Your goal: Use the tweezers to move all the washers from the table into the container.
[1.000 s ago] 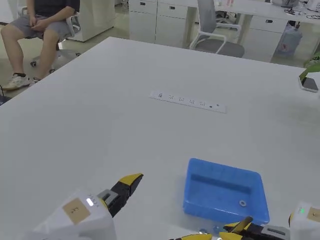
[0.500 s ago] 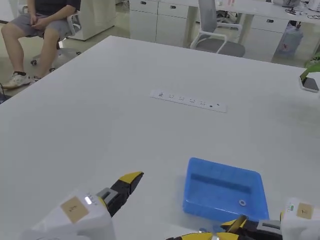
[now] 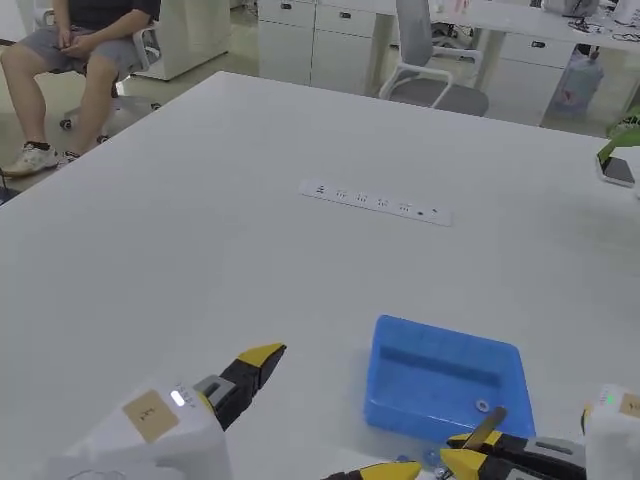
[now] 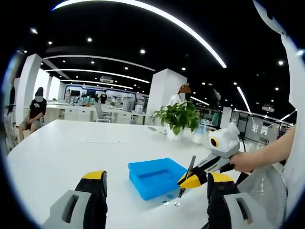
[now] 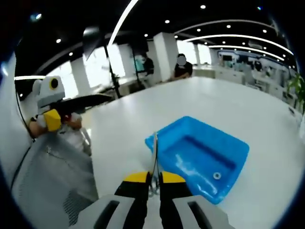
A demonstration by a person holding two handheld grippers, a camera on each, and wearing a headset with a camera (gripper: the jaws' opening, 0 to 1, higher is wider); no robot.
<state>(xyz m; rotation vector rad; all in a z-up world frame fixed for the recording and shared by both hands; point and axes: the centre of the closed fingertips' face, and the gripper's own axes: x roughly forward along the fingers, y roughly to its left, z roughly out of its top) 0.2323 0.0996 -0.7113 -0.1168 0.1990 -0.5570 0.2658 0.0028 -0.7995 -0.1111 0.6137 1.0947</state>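
The white table [image 3: 200,250] spreads out under both my grippers. The blue container [image 3: 447,378] sits on it near its front edge, ahead of my right hand.

My left gripper [image 4: 156,181] hovers above the table to the left of the container, well apart from it. Its jaws stand spread wide and hold nothing.

My right gripper [image 5: 153,179] has its jaws pressed together on the tweezers [image 5: 154,157]. They are pinched near their rear end, and their thin arms run forward from between the jaw tips. In the right gripper view the tweezers reach toward the container's near corner. In the left gripper view they slant down toward the table, just outside the container's near wall.

A washer [image 5: 217,175] lies flat on the container floor, close to the wall nearest me. A few loose washers [image 4: 165,202] lie on the table just outside that wall, close under the tweezer tips. I cannot tell whether the tips touch or grip any of them.
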